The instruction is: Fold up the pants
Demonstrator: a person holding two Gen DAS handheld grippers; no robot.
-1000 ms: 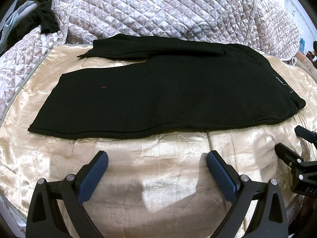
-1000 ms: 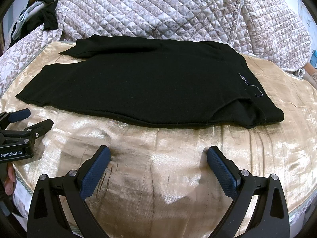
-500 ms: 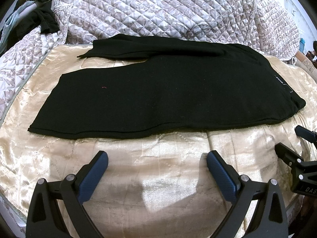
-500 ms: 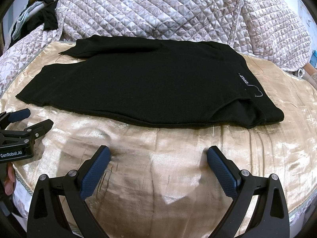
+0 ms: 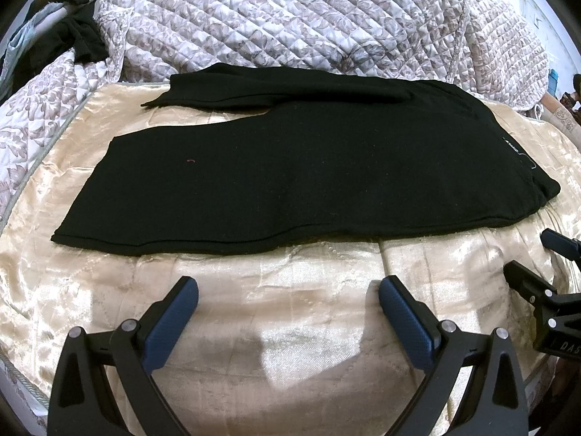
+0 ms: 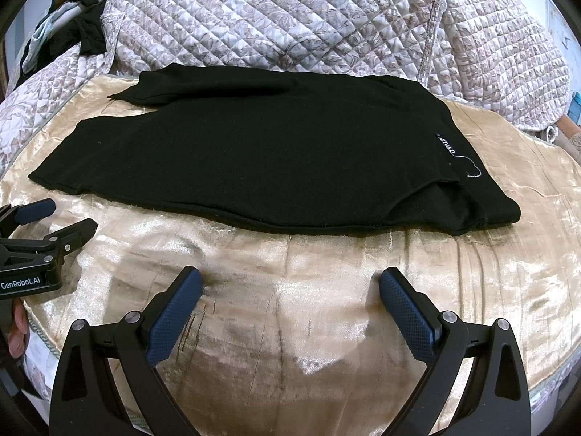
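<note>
Black pants [image 5: 308,167] lie flat on a gold satin bedspread [image 5: 276,312], legs to the left and waistband with a small white label [image 6: 447,145] to the right. One leg lies over the other, the far leg's hem [image 5: 170,96] peeking out behind. My left gripper [image 5: 288,290] hovers open just short of the pants' near edge, holding nothing. My right gripper [image 6: 290,283] is open too, in front of the pants' waist half [image 6: 276,152]. Each gripper shows at the side of the other's view: the right gripper [image 5: 537,258] and the left gripper [image 6: 61,218].
A quilted floral cover [image 5: 308,25] is heaped behind the pants. Dark and pale clothes [image 5: 72,40] lie at the far left. A fingertip [image 6: 16,330] shows at the left edge of the right wrist view. The bed's near edge curves below both grippers.
</note>
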